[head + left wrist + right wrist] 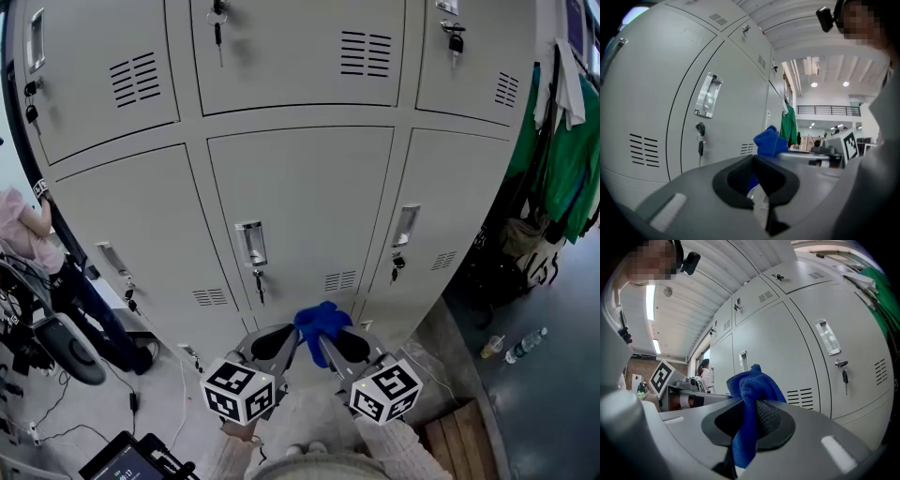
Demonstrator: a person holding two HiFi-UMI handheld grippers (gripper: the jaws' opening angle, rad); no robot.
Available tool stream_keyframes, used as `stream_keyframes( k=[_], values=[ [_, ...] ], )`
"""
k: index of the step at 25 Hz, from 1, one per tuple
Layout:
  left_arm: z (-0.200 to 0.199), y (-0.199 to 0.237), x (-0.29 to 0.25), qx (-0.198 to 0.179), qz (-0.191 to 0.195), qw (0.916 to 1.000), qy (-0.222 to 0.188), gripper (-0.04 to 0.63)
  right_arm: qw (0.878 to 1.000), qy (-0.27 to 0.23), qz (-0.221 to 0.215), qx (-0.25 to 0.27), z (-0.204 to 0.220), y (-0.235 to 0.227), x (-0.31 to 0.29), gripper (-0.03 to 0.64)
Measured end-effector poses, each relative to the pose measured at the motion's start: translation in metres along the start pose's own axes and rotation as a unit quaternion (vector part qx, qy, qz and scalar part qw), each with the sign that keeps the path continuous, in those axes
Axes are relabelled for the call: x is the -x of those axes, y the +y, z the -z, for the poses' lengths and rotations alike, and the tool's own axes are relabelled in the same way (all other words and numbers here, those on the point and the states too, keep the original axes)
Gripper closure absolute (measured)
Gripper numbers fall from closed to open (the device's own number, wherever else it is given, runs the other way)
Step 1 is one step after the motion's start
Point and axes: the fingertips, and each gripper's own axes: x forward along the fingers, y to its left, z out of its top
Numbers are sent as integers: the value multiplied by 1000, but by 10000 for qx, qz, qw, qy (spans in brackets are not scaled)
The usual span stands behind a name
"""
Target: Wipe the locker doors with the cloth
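Note:
Grey locker doors (300,187) fill the head view, each with a recessed handle (250,243) and a key (259,283) hanging below it. Low in that view my two grippers are held side by side in front of the lower middle door. My right gripper (330,339) is shut on a blue cloth (319,322), which bunches up above its pads (768,416) and hangs down between them (751,404). My left gripper (284,342) sits just left of it, its jaws shut with nothing between them (754,161). The cloth (769,143) shows just past its tips.
Green clothes (567,159) hang right of the lockers, with bottles (525,344) on the floor and a wooden pallet (459,441) nearer. At the left stand a person in pink (28,234), a wheel (66,349) and cables. A small screen (127,459) lies at bottom left.

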Motion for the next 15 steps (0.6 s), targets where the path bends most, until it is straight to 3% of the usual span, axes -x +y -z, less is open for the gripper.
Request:
stream_keyframes(
  k=[15],
  values=[
    [16, 4, 18, 412, -169, 9990, -66, 589, 9998, 187, 119, -14, 12, 2, 9, 560]
  ],
)
